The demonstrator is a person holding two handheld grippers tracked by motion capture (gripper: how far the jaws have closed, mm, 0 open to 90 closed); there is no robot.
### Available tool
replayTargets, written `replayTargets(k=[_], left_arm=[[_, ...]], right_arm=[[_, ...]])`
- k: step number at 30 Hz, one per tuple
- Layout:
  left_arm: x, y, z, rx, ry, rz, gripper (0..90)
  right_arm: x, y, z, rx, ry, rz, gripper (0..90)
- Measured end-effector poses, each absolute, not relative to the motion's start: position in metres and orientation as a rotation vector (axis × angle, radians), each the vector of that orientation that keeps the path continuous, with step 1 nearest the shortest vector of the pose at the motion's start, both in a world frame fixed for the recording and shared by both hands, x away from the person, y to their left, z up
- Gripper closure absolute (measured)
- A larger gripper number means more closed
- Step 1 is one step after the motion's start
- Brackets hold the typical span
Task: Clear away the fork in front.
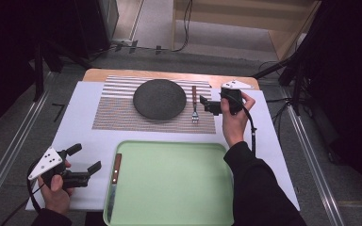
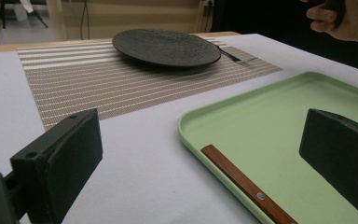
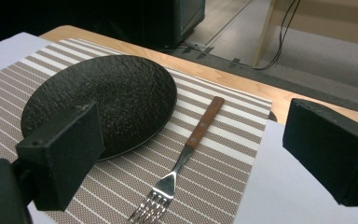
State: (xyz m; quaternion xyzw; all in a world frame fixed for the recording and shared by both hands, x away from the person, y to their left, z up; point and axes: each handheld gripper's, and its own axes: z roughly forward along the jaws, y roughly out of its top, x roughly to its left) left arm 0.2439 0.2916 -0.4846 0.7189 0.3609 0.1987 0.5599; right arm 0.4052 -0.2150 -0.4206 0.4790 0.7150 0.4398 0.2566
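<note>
The wooden-handled fork lies placed beside the round black plate; the wooden-handled knife waits on the green tray, both the left gripper and right gripper gaping empty

The high view looks forward and down from the person's side, taking in the whole table. The left gripper view sits low and close by the tray at its near-left corner, facing the far edge. The right gripper view hangs near above the fork, facing left. All three share the plate and mat.
</note>
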Motion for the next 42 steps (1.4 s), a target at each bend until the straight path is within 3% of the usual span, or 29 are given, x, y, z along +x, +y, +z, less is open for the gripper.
replayTargets(k=[12, 23, 28, 42], left_arm=[[0.243, 0.292, -0.484, 1.694, 0.845, 0.465, 0.0], [0.244, 0.293, -0.484, 1.686, 0.847, 0.461, 0.0], [0.244, 0.293, -0.484, 1.684, 0.844, 0.462, 0.0], [0.244, 0.293, -0.484, 1.685, 0.839, 0.456, 0.0]], right_arm=[[0.442, -0.206, -0.430, 1.425, 1.999, 1.137, 5.1], [0.464, -0.197, -0.436, 1.505, 2.028, 1.074, 21.7], [0.473, -0.192, -0.443, 1.549, 2.052, 1.025, 41.5], [0.492, -0.180, -0.458, 1.687, 2.081, 0.934, 51.6]])
